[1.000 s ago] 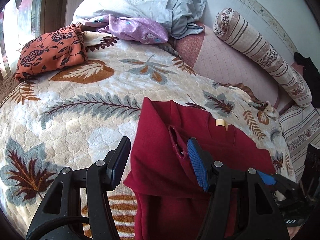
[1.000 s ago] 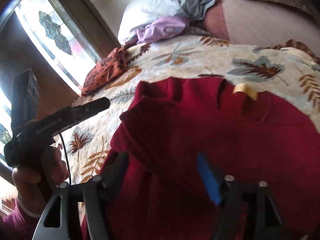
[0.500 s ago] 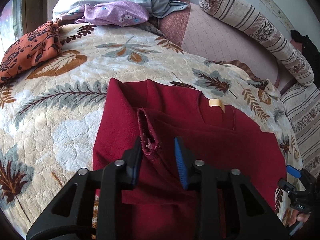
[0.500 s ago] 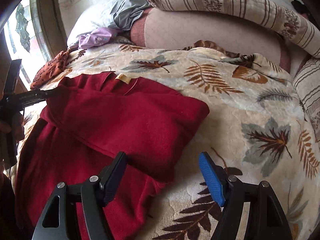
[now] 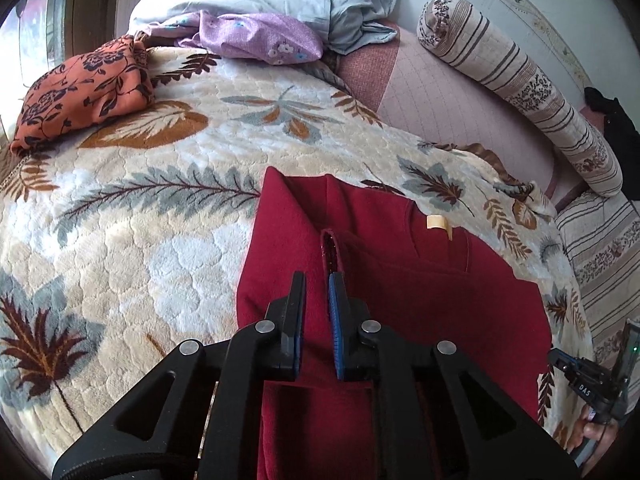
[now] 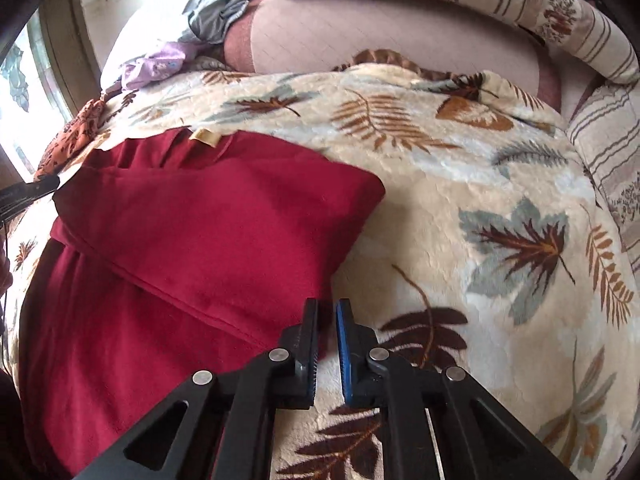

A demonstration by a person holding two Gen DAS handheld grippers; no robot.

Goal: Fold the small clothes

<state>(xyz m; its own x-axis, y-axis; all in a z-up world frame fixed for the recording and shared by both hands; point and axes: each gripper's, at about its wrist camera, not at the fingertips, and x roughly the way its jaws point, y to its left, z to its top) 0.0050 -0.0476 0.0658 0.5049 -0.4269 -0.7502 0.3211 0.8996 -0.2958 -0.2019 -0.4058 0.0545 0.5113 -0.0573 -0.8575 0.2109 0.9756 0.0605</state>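
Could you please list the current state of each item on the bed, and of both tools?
Dark red fleece top: flat on the leaf-patterned blanket, sleeve folded across.
Left tool: shut on the top's sleeve cuff.
Right tool: shut on the top's edge.
Orange floral cloth: folded.
Purple floral cloth: crumpled.

One red garment [image 5: 420, 300], one orange bundle [image 5: 84, 92], one purple cloth [image 5: 256, 36], one striped bolster [image 5: 520, 84].
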